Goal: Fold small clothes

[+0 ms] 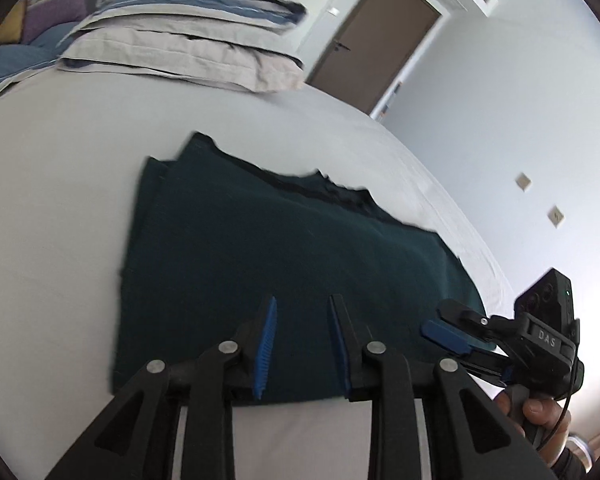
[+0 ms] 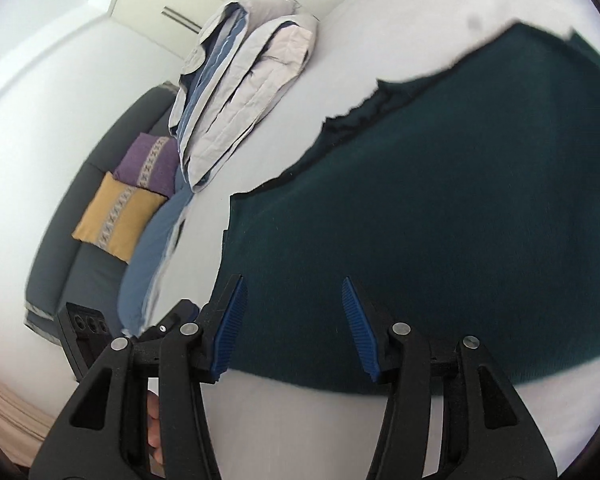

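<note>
My left gripper (image 1: 302, 344) hangs over the near edge of a dark green cloth (image 1: 284, 256), its blue pads spread and pinching nothing. My right gripper (image 2: 296, 324) is poised over the same edge, blue pads wide apart and empty; from the left wrist camera it appears at the cloth's right corner (image 1: 456, 328), a hand (image 1: 540, 408) gripping its handle. The cloth lies folded flat on the pale grey bed (image 1: 60, 200), its far edge ragged where darker layers show. Beyond it, a stack of grey and blue bedding (image 1: 188, 36) sits on the bed. Farther off stand a purple cushion (image 2: 150, 164) and a yellow cushion (image 2: 116, 216) on a grey sofa (image 2: 76, 240), and a brown door (image 1: 380, 36).
</note>
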### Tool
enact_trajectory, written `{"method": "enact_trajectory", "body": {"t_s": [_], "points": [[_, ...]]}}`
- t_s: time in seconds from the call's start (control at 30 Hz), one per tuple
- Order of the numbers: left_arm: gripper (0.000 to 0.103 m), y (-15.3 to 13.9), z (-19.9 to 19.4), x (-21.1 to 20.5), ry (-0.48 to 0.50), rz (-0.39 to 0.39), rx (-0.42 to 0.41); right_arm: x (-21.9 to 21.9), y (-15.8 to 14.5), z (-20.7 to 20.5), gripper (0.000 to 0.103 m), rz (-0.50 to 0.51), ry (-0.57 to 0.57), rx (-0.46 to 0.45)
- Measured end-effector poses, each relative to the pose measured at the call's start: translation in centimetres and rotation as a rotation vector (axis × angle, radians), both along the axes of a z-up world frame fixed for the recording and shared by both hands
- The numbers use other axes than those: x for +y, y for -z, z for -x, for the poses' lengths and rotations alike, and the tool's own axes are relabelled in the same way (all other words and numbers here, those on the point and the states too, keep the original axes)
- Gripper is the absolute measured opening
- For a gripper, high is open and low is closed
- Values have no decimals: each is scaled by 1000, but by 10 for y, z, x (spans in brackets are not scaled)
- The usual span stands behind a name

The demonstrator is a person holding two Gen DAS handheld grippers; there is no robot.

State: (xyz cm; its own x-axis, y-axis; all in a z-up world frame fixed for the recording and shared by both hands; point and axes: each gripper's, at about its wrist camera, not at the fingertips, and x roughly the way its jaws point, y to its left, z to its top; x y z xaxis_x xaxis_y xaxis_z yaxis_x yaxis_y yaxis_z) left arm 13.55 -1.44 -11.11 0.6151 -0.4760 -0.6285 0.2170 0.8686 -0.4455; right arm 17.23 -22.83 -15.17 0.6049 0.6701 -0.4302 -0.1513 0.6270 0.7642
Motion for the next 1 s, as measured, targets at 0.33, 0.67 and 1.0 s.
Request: {"method": "enact_trajectory", "body": {"t_s": [0.33,0.67,1.0], "points": [[6,41,-4,15,-35,-85,113,-97,43,40,44,-136,198,21],[39,6,27,65,-145,-139,58,-206,12,138,47,-69,514,-57],[66,-56,70,43,-137,-227,-61,-101,-28,194,49,199,416,-151]]}}
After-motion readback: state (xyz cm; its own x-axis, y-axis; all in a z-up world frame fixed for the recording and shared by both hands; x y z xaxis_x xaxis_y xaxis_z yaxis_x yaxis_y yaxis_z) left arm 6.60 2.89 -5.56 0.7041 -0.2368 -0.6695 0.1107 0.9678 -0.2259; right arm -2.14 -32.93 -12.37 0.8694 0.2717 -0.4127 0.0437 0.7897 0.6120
